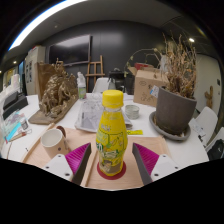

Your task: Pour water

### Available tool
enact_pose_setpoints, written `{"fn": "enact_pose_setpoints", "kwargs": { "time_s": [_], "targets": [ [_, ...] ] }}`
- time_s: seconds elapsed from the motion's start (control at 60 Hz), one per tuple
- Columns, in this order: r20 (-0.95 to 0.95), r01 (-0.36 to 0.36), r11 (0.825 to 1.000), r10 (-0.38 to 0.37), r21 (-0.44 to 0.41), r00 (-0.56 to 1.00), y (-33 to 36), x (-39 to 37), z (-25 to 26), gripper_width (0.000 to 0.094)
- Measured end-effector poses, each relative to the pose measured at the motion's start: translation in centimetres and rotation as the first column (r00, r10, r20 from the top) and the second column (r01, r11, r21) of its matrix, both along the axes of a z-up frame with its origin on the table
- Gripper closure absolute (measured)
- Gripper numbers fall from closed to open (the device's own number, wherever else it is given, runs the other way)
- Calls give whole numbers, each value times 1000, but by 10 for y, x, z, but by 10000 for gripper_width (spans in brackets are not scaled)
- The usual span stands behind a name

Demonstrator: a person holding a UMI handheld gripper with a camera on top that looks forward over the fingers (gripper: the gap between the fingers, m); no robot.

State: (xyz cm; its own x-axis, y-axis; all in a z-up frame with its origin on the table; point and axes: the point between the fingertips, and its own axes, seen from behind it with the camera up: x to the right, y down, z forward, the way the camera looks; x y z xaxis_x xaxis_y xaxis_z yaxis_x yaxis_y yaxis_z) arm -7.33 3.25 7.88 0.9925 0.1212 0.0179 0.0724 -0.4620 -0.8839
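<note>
Fingers [111,165] around bottle [112,130], cluttered table [190,150].

Yellow bottle [112,135] glossy plastic, printed label; mat [60,140] under it matt brown, paper-like; cup [53,140] smooth pale; plant pot [173,111] matt grey.

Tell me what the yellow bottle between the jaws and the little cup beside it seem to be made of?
The yellow bottle looks like clear glossy plastic: see-through walls showing yellow drink, a printed label, and an opaque yellow screw cap. It stands between the open jaws of the gripper. The cup looks like smooth matte plastic or paper, pale pink; I cannot tell which.
</note>
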Motion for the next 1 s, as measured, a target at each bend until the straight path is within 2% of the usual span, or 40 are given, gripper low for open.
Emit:
{"fn": "enact_pose_setpoints", "kwargs": {
  "time_s": [0.067,0.167,0.3,0.417,0.667,1.0],
  "targets": [
    [38,44,999,-44,0,998,-14,7,22,68],
    [64,122,992,-120,-21,991,-49,6,57,76],
    [43,171,985,-170,-34,985,-109,-18,106,75],
    [105,214,976,-209,-39,972,-164,-34,137,74],
    [138,206,978,-202,-18,970,-242,-82,172,73],
    [138,222,975,-221,10,965,-279,-94,193,76]
  ]
}}
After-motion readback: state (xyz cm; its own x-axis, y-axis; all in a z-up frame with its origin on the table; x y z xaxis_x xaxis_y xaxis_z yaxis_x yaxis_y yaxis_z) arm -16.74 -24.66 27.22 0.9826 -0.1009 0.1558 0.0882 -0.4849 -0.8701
